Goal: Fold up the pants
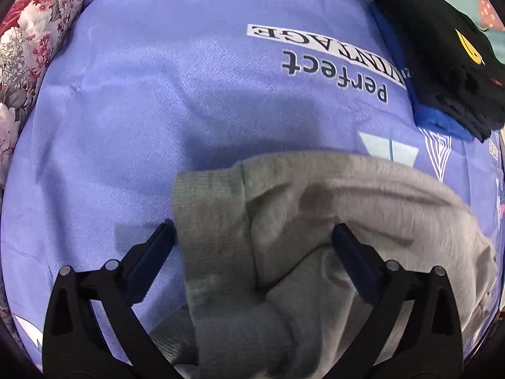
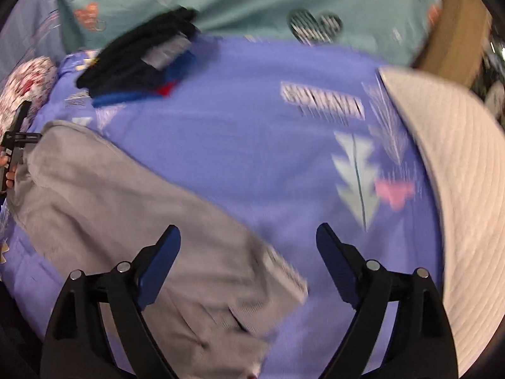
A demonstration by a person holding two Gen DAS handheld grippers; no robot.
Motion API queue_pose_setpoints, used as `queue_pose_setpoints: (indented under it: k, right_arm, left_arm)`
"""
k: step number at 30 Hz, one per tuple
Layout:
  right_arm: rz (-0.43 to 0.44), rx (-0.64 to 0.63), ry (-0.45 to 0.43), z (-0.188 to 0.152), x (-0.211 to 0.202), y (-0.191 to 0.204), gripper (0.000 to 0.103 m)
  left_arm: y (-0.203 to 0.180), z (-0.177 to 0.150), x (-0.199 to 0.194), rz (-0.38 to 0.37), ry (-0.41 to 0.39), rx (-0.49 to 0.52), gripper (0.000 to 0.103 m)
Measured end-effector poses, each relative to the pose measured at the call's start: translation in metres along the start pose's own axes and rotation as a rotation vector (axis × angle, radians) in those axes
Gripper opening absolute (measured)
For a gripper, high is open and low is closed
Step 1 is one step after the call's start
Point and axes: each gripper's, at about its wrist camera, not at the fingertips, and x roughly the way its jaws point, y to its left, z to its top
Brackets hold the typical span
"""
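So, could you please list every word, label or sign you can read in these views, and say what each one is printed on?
"Perfect" – upside down on the purple bedsheet.
"VINTAGE" – white banner on the same sheet, upside down, partly hidden by the black folded clothes.
Yellow smiley-face sign – on the black clothes.
White banner text in the right wrist view – too blurred to read.
Grey pants – no text visible.
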Motion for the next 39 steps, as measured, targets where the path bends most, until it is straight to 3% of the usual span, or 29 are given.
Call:
queue_pose_setpoints:
  k: [3, 6, 7, 8, 11, 13, 16, 22, 24, 25, 26, 27, 28, 30, 32, 34, 35, 36, 39]
  right_arm:
    - [0.041, 0.181, 0.08, -0.037, 0.028, -0.037, 0.089]
    - [0.118, 0.317, 0.108, -0.051, 0.055, -0.051, 0.088]
    - [0.148, 0.343, 0.128, -0.053, 0.065, -0.052, 0.084]
    - [0.193, 0.361, 0.157, -0.055, 0.073, -0.05, 0.062]
    - [0.214, 0.314, 0.11, -0.047, 0.065, -0.034, 0.01]
    - [0.152, 0.271, 0.015, -0.033, 0.044, -0.024, 0.01]
    - [0.159, 0.245, -0.098, -0.006, 0.017, -0.02, 0.01]
    - [0.144, 0.192, -0.244, 0.063, -0.009, -0.021, 0.009]
    - [0.11, 0.199, -0.258, 0.084, 0.0, -0.026, 0.011]
    - [0.077, 0.211, -0.225, 0.096, 0.014, -0.026, 0.015]
    - [0.057, 0.228, -0.153, 0.105, 0.035, -0.029, 0.038]
    - [0.025, 0.245, -0.063, 0.113, 0.064, -0.032, 0.047]
    - [-0.044, 0.256, -0.03, 0.112, 0.081, -0.035, 0.047]
    - [-0.12, 0.27, 0.004, 0.102, 0.099, -0.038, 0.047]
    - [-0.069, 0.279, -0.022, 0.086, 0.088, -0.035, 0.049]
    - [-0.044, 0.25, -0.045, 0.065, 0.066, -0.026, 0.059]
    - [-0.048, 0.233, -0.062, 0.049, 0.05, -0.023, 0.069]
    - [-0.05, 0.225, -0.074, 0.034, 0.039, -0.02, 0.079]
    - [-0.02, 0.232, -0.092, -0.021, 0.004, -0.014, 0.085]
  left_arm:
    - [-0.015, 0.002, -0.004, 0.036, -0.037, 0.043, 0.094]
    - [-0.026, -0.003, -0.017, 0.039, -0.072, 0.067, 0.069]
    - [-0.027, -0.006, -0.022, 0.02, -0.074, 0.074, 0.047]
    - [-0.027, -0.009, -0.025, -0.005, -0.069, 0.072, 0.033]
    - [-0.021, -0.014, -0.045, 0.002, -0.11, 0.063, 0.027]
    - [-0.013, -0.021, -0.066, -0.014, -0.168, 0.04, 0.026]
    - [0.003, -0.027, -0.098, -0.046, -0.268, -0.002, 0.026]
    - [0.0, -0.002, -0.103, -0.02, -0.372, -0.078, 0.027]
    - [0.002, 0.011, -0.08, -0.011, -0.283, -0.087, 0.041]
    - [0.005, 0.021, -0.059, 0.005, -0.19, -0.097, 0.065]
    - [0.01, 0.027, -0.041, 0.028, -0.115, -0.114, 0.081]
    - [0.016, 0.029, -0.024, 0.059, -0.049, -0.141, 0.079]
    - [0.022, 0.029, -0.019, 0.072, -0.026, -0.168, 0.078]
    - [0.033, 0.022, -0.037, -0.019, -0.059, -0.231, 0.079]
    - [0.04, 0.011, -0.071, -0.062, -0.129, -0.245, 0.081]
    - [0.049, -0.01, -0.114, -0.065, -0.213, -0.244, 0.09]
    - [0.053, -0.025, -0.132, -0.062, -0.247, -0.246, 0.094]
    - [0.057, -0.045, -0.149, -0.053, -0.268, -0.241, 0.094]
    - [0.06, -0.104, -0.166, -0.034, -0.252, -0.211, 0.094]
